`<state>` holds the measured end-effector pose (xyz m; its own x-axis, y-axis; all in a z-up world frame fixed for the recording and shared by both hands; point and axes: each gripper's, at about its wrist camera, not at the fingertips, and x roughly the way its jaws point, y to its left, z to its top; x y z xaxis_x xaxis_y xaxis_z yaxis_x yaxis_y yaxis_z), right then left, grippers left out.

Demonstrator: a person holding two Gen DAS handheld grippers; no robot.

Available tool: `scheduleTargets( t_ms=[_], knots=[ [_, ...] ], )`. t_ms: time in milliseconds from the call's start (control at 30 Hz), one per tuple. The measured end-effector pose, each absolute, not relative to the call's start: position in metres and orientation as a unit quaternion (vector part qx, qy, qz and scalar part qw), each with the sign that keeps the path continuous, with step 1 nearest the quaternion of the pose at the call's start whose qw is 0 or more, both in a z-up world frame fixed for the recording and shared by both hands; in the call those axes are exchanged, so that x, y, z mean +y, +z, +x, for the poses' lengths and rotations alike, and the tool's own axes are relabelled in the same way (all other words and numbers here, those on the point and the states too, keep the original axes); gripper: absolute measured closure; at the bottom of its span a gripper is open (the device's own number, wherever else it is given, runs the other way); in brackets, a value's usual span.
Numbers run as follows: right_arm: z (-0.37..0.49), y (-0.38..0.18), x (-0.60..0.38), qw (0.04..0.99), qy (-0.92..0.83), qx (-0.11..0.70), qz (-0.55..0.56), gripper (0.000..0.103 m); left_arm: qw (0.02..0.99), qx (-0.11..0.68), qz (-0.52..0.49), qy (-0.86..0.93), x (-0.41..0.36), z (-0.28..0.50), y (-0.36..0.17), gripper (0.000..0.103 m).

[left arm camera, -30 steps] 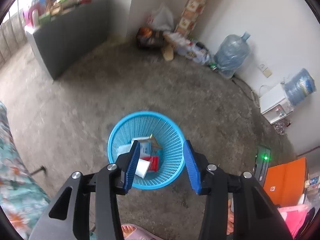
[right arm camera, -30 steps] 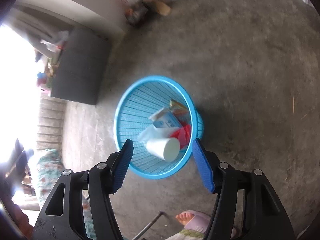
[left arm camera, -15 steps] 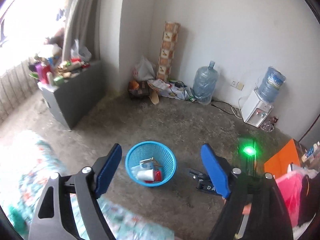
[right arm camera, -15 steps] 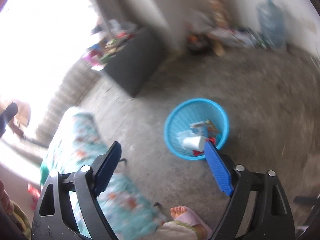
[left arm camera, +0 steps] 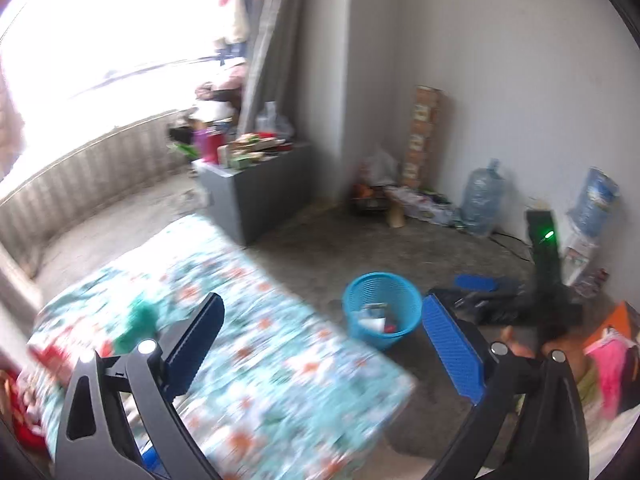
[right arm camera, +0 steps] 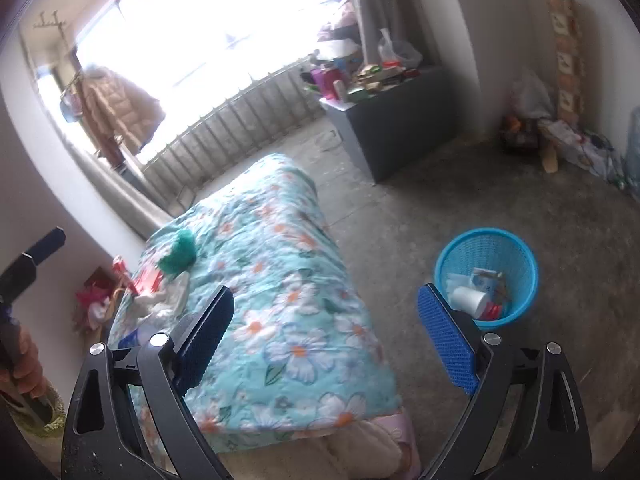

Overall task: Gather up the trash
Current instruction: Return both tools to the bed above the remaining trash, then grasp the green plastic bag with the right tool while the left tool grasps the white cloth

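Observation:
A blue plastic basket [right arm camera: 486, 272] stands on the concrete floor to the right of the bed and holds a white cup [right arm camera: 468, 301], a carton and red scraps; it also shows in the left wrist view [left arm camera: 382, 308]. On the floral bed cover [right arm camera: 276, 280] lie a green wad [right arm camera: 179, 251], red wrappers [right arm camera: 144, 278] and white crumpled paper [right arm camera: 166, 300]. My right gripper [right arm camera: 326, 336] is open and empty, high above the bed's foot. My left gripper [left arm camera: 324, 344] is open and empty over the bed; the green wad [left arm camera: 138, 320] shows blurred there.
A grey cabinet [right arm camera: 396, 120] loaded with bottles and boxes stands by the window. Bags, a tall box and water jugs [left arm camera: 478, 200] line the far wall. A radiator rail [right arm camera: 240, 128] runs under the window. The other gripper [left arm camera: 520, 296] shows right of the basket.
Both grippers have risen and swung left, away from the basket toward the bed. The jaws have opened wider. The bed and its litter have come into view.

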<state>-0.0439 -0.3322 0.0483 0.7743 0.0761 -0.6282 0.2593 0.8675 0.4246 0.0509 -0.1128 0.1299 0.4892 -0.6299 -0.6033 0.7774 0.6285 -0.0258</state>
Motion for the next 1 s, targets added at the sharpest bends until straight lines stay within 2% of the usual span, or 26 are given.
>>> scheduleTargets(
  t_ms=[433, 800, 1000],
  knots=[
    [0.000, 0.076, -0.252, 0.907, 0.119, 0.366, 0.173, 0.014, 0.908, 0.330, 0.027, -0.255, 0.047, 0.048, 0.094, 0.006],
    [0.083, 0.060, -0.110, 0.849, 0.285, 0.444, 0.025, 0.014, 0.921, 0.352, -0.016, -0.168, 0.130, 0.046, 0.058, 0.006],
    [0.125, 0.054, -0.090, 0.840, 0.277, 0.463, 0.057, 0.014, 0.922, 0.359, -0.049, -0.137, 0.166, 0.055, 0.043, 0.006]
  ],
)
